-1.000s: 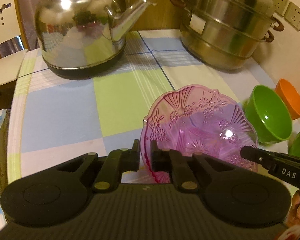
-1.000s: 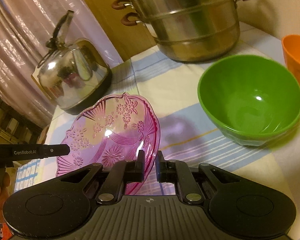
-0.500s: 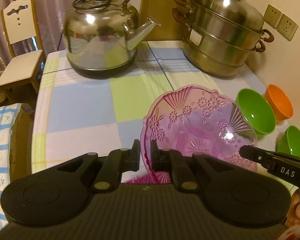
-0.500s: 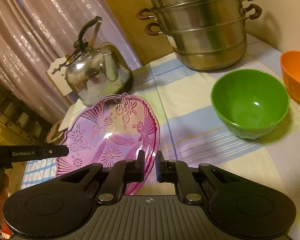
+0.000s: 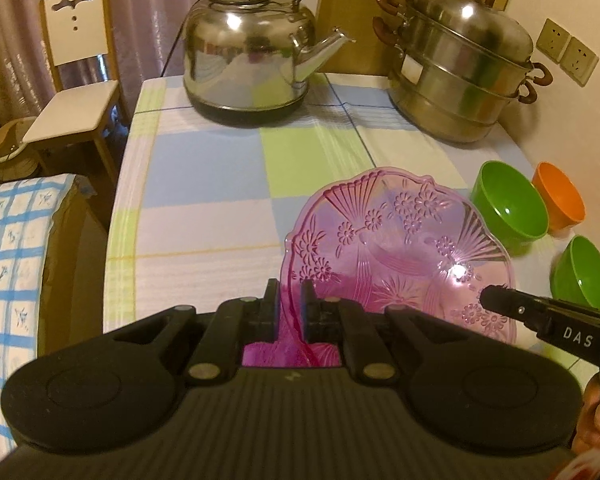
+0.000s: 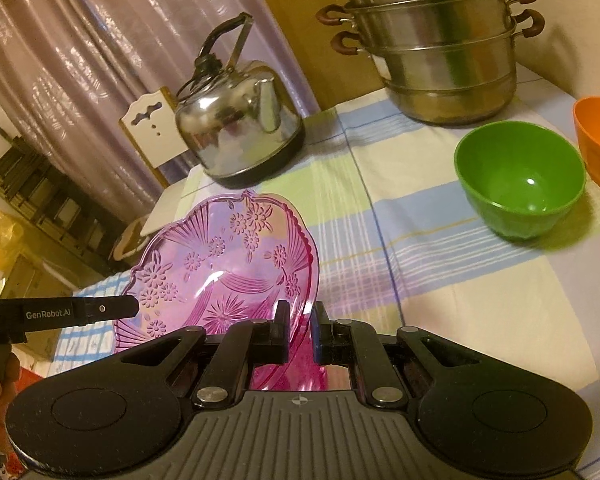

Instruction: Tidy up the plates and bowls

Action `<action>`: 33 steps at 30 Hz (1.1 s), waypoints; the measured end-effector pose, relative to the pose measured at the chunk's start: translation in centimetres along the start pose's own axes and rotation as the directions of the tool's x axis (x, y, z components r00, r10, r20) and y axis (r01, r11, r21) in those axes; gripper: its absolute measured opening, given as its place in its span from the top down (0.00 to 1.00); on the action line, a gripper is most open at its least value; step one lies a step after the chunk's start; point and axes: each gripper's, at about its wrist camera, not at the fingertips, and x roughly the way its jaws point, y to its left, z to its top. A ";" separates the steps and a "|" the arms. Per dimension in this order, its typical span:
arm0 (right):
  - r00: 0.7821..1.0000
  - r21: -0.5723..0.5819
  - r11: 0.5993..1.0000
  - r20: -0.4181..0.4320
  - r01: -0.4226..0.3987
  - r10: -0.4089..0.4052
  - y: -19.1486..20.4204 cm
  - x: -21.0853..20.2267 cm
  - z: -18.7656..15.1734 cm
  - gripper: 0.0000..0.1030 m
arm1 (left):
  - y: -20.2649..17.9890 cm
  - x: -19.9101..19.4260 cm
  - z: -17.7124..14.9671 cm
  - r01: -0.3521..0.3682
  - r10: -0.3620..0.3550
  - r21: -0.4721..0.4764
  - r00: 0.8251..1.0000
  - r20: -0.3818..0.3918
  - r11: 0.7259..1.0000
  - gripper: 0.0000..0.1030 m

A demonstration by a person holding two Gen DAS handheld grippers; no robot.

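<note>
Pink plate (image 5: pixel 400 248): see-thru, embossed flowers + fan ribs, scalloped rim, tilted above counter (image 5: pixel 204 184). Left gripper (image 5: pixel 289 300) & right gripper (image 6: pixel 300 320) fingers each pinch its rim.

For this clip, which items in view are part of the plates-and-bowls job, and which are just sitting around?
Part of the job:
- pink glass plate, gripped at its rim by the left gripper and the right gripper
- two green bowls
- orange bowl

Just lying about:
- kettle
- steamer pot
- chair
- checked tablecloth
</note>
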 end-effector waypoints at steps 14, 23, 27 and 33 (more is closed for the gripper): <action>0.999 -0.019 1.000 -0.033 -0.001 0.001 0.7 -0.3 -2.0 0.90 | 0.6 -0.8 -2.5 -0.013 0.012 -0.025 1.000 -0.013 1.000 0.92; 0.999 -0.019 1.000 -0.046 0.002 -0.003 0.6 0.3 -2.2 0.90 | 0.6 -0.1 -2.8 -0.014 0.013 -0.028 1.000 -0.023 0.999 0.92; 0.998 -0.020 1.000 -0.055 0.007 -0.008 0.5 0.8 -2.4 0.90 | 0.7 0.6 -3.2 -0.017 0.016 -0.028 0.999 -0.033 0.999 0.91; 0.997 -0.026 1.000 -0.079 0.016 -0.018 0.2 2.0 -3.1 0.90 | 1.1 2.0 -3.9 -0.023 0.021 -0.032 0.999 -0.049 0.999 0.91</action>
